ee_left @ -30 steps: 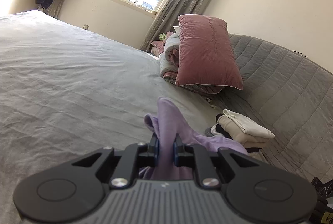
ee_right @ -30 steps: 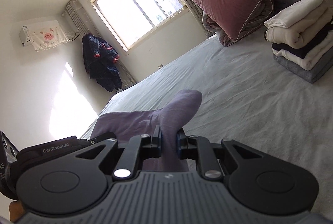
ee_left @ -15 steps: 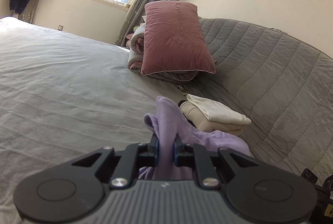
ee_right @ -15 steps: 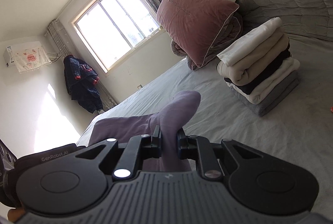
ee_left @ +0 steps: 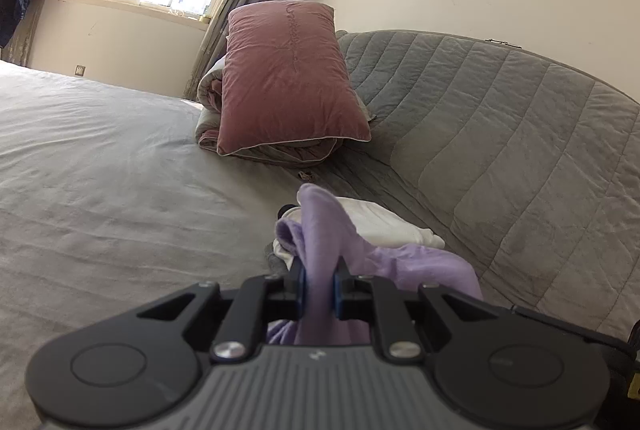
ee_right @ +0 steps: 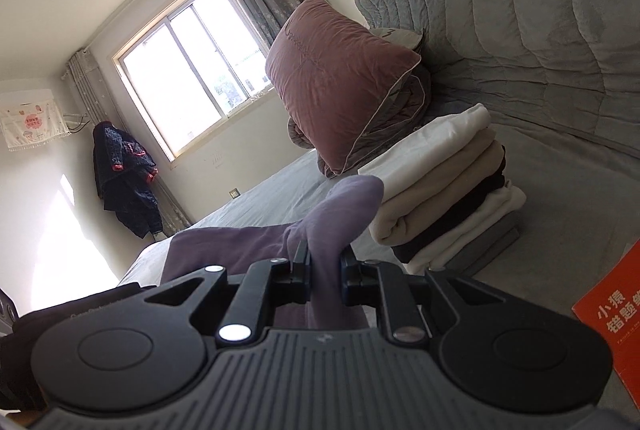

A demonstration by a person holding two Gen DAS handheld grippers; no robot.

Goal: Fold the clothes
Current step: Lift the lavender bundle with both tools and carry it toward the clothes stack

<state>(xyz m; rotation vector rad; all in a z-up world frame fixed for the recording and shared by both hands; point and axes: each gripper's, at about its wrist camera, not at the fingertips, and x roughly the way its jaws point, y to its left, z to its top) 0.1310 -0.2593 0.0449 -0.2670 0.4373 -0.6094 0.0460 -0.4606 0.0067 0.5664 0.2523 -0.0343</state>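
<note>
A lilac garment (ee_left: 320,230) bunches up between the jaws of my left gripper (ee_left: 319,282), which is shut on it; more of the cloth trails to the right. The same purple garment (ee_right: 340,210) sticks up from my right gripper (ee_right: 325,272), shut on another part of it, with cloth stretching off to the left. A stack of folded clothes (ee_right: 444,190), white, beige, black and grey, sits on the bed just beyond the right gripper. In the left wrist view the stack of folded clothes (ee_left: 380,226) lies right behind the held cloth, partly hidden.
A grey bed sheet (ee_left: 100,170) spreads to the left. A pink pillow (ee_left: 288,82) leans on a rolled quilt against the grey padded headboard (ee_left: 500,118). An orange booklet (ee_right: 616,314) lies at the right edge. A window and a hanging dark jacket (ee_right: 124,178) are behind.
Both grippers have carried the purple garment toward the headboard side. The folded stack and pillow now look nearer and larger, and the orange booklet has come into the right wrist view.
</note>
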